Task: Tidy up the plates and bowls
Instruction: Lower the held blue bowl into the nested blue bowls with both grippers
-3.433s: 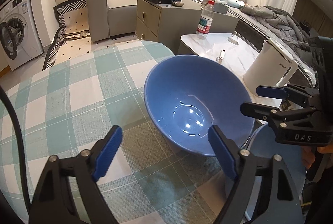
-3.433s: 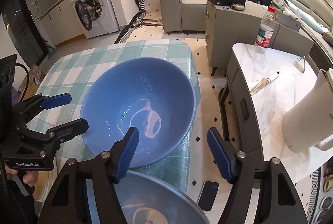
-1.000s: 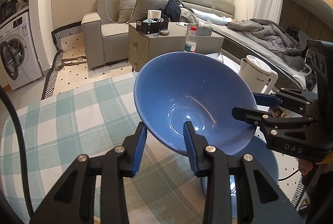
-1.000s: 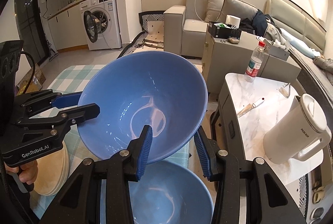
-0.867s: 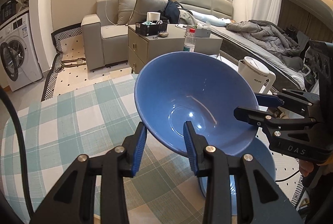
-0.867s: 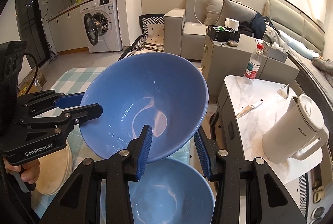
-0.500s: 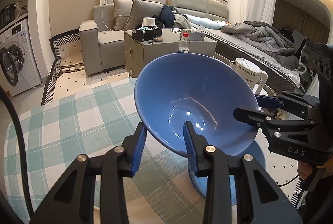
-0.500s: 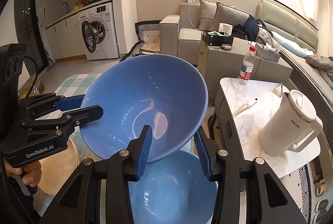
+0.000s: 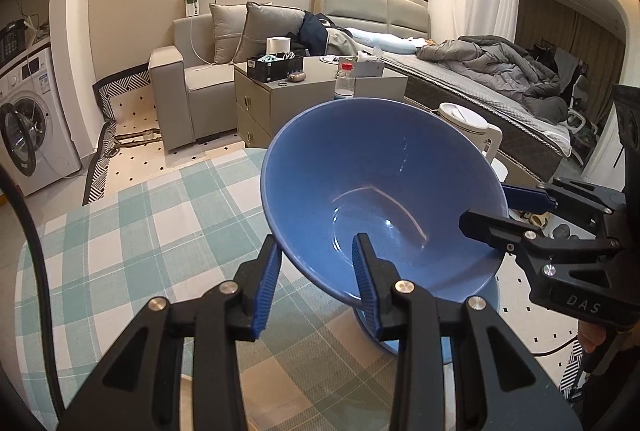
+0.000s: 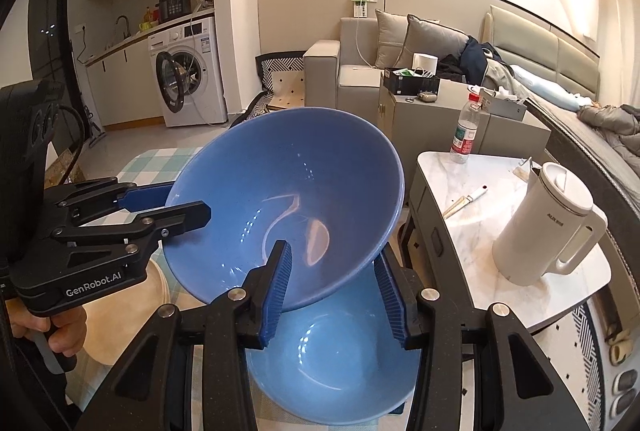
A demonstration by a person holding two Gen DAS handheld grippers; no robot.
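Observation:
A large blue bowl (image 9: 380,191) hangs tilted above the checked tablecloth (image 9: 120,231), held on two sides. My left gripper (image 9: 316,243) is shut on its near rim, one pad inside and one outside. My right gripper (image 10: 332,255) is shut on the opposite rim in the same way. Each gripper shows in the other's view: the right gripper (image 9: 486,207) at the right, the left gripper (image 10: 188,201) at the left. A second blue bowl (image 10: 332,363) sits upright on the table directly under the held one; only its edge (image 9: 490,297) shows in the left wrist view.
A beige plate (image 10: 132,311) lies on the table left of the lower bowl. Beside the table stands a marble side table (image 10: 480,183) with a white kettle (image 10: 548,223), a water bottle (image 10: 464,135) and a knife (image 10: 466,203). A person's hand (image 10: 60,335) holds the left gripper.
Earlier the bowl sat on the table between open jaws. Both grippers have since shut on its rim and lifted it; over the last second it rose a little more above the lower bowl.

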